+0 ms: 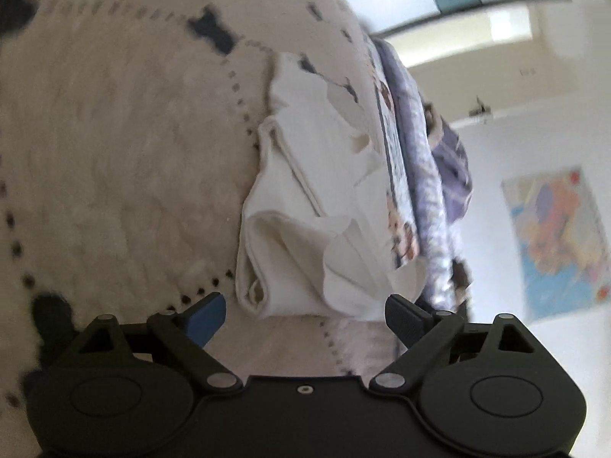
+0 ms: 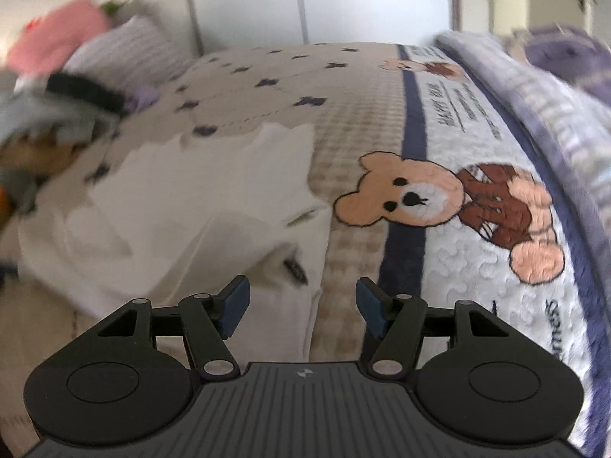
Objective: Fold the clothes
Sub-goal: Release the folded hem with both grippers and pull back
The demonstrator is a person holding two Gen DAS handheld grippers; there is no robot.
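Observation:
A white garment (image 1: 305, 210) lies crumpled on the bed, straight ahead of my left gripper (image 1: 305, 313). That gripper is open, its fingers wide apart just short of the garment's near hem, holding nothing. In the right wrist view the same white garment (image 2: 191, 206) spreads over the left half of the bedspread, with a small dark tag (image 2: 296, 269) near its right edge. My right gripper (image 2: 303, 307) is open above that right edge, with nothing between its fingers.
The bed has a cream bedspread (image 1: 114, 152) with dark bow shapes and a teddy bear print (image 2: 431, 198). A purple blanket (image 2: 534, 87) is bunched along the right side. A pile of clothes and a pink item (image 2: 57, 38) lie at the far left. A poster (image 1: 557, 240) hangs on the wall.

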